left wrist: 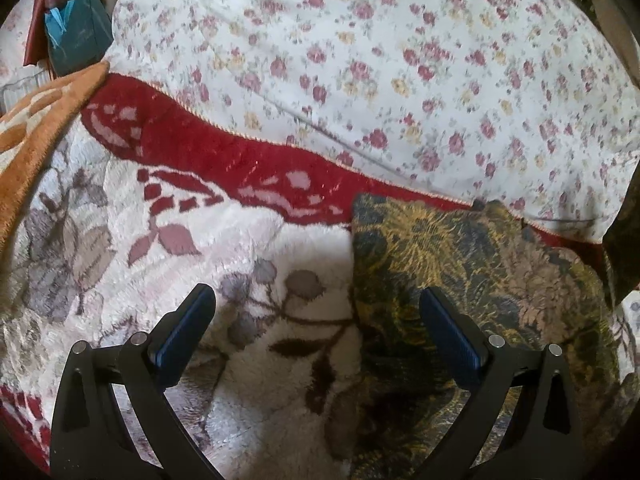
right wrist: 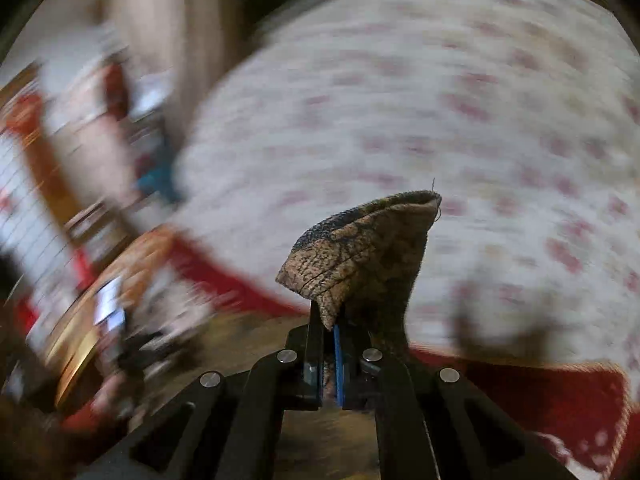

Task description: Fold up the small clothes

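A small dark cloth with a yellow and brown floral pattern [left wrist: 472,280] lies on a fluffy white and red blanket [left wrist: 192,224], right of centre in the left wrist view. My left gripper [left wrist: 316,320] is open above the blanket, its right finger [left wrist: 448,332] over the cloth's left edge. My right gripper [right wrist: 330,320] is shut on a corner of the same patterned cloth [right wrist: 360,248], which stands up from between its fingers. The right wrist view is heavily blurred.
A white sheet with small red and yellow flowers [left wrist: 400,60] covers the far side, also in the right wrist view [right wrist: 440,120]. An orange patterned blanket edge [left wrist: 36,136] and a teal bag [left wrist: 76,36] sit at the far left.
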{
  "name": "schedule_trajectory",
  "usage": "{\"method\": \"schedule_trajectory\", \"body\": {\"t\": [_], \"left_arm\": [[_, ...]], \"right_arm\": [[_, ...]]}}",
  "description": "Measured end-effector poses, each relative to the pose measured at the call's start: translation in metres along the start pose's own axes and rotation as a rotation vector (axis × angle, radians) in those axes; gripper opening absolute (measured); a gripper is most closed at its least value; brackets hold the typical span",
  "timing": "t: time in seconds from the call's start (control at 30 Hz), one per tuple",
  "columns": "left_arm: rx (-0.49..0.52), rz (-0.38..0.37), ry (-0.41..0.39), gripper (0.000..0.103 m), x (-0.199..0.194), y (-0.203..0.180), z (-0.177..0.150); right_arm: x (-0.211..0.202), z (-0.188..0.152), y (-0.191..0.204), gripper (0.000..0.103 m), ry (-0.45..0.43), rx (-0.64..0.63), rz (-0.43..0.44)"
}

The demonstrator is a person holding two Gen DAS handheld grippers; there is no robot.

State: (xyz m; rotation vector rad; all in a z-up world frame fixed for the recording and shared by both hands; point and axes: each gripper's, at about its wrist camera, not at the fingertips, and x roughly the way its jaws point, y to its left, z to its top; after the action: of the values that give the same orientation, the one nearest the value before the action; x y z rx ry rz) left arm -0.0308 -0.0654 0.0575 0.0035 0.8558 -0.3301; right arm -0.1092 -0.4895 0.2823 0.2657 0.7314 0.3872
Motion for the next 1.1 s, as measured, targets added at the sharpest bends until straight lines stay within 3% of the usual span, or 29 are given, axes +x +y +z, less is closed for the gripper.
{"method": "schedule_trajectory", "body": {"t": [0.13,0.23,0.37,0.47,0.53,0.57,0.63,0.7,0.77,0.87,0.9,1.03,1.07,1.1], "left_arm": [[-0.038,-0.021,-0.041,0.102,-0.013,0.01,0.004],[-0.075,-0.03,-0.075,0.102,-0.019,0.021,0.007],[-0.133,-0.058,-0.061,0.102,-0.015,0.032,0.011],[-0.134,-0.06,-0.052,0.102,-0.013,0.033,0.011],[-0.127,-0.047,-0.046,0.102,-0.01,0.033,0.011],[-0.128,-0.047,-0.043,0.102,-0.01,0.034,0.012],[-0.138,-0.06,-0.037,0.102,-0.008,0.035,0.012],[-0.139,-0.072,-0.028,0.102,-0.006,0.034,0.012],[-0.124,-0.069,-0.024,0.102,-0.006,0.03,0.011],[-0.091,-0.048,-0.034,0.102,-0.007,0.023,0.009],[-0.08,-0.043,-0.036,0.102,-0.007,0.021,0.009],[-0.047,-0.025,-0.023,0.102,-0.004,0.015,0.006],[-0.04,-0.021,-0.021,0.102,-0.003,0.013,0.006],[-0.033,-0.016,-0.025,0.102,-0.004,0.013,0.005]], "right_arm": [[0.046,0.014,0.078,0.003,0.1,-0.131,0.219],[0.1,0.022,0.102,0.003,0.16,-0.161,0.296],[0.185,0.013,0.111,0.003,0.277,-0.114,0.401],[0.279,-0.01,0.104,0.003,0.443,-0.075,0.334],[0.326,-0.019,0.09,0.005,0.52,-0.055,0.176],[0.334,-0.023,0.079,0.009,0.524,-0.028,0.113],[0.325,-0.019,0.06,0.02,0.452,0.032,0.019],[0.301,-0.015,0.049,0.045,0.357,0.089,-0.024],[0.262,-0.012,0.043,0.05,0.251,0.107,-0.036],[0.219,-0.024,0.056,0.05,0.212,0.115,0.036],[0.213,-0.037,0.061,0.05,0.229,0.127,0.111],[0.248,-0.078,0.089,0.05,0.412,0.124,0.239],[0.259,-0.084,0.092,0.05,0.445,0.121,0.249],[0.274,-0.087,0.089,0.05,0.476,0.094,0.19]]}}
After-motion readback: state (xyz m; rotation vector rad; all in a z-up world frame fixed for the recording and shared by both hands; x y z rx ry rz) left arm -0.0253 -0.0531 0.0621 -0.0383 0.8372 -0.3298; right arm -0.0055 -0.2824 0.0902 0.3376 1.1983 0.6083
